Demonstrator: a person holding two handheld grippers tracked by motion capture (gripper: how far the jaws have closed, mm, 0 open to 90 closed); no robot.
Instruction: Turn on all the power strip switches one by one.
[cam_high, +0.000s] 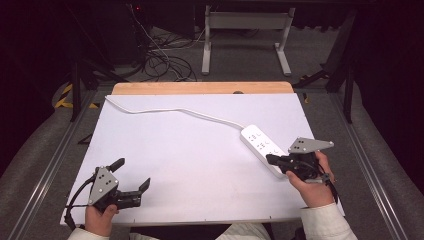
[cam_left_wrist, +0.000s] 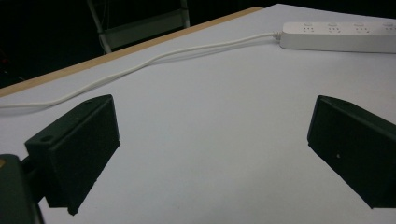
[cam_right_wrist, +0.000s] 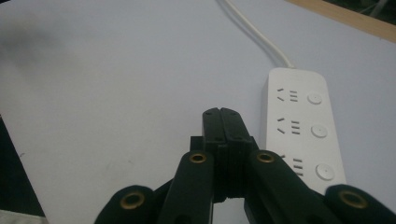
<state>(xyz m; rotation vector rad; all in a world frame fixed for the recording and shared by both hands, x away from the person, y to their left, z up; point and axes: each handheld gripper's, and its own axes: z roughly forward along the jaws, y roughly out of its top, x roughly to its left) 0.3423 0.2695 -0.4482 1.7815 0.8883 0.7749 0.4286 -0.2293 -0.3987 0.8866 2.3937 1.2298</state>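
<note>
- Nearest the lens in the right gripper view: right gripper (cam_right_wrist: 223, 114), black jaws pressed flat together with nothing between them, tips hanging just left of the power strip (cam_right_wrist: 299, 135) in that view, above the white sheet.
- From the high view: same right gripper (cam_high: 270, 159) pointing left at the near end of the power strip (cam_high: 261, 146), apparently just short of touching, though contact cannot be told for sure.
- Left gripper (cam_high: 134, 175) well apart, low at the near left of the tabletop (cam_high: 200, 88), jaws spread wide and empty over bare white sheet (cam_high: 190, 170).
- Power strip lying flat and slantwise on the right half of the sheet, face up, three socket rows each with a round button, white cord (cam_high: 165, 111) trailing off to the far left corner.
- Likely handling: rigid plastic shell, light to moderate weight, smooth and a little slippery against hard pads; not fragile, but buttons apt to click under a careless squeeze.
- Best hold, by judgement: across the two long side walls near the middle, clear of buttons and sockets.
- Cord soft and springy, likely to drag and swing the strip when lifted; poor place to grip.
- Shut jaws suited to pressing a button or nudging, not to grasping.
</note>
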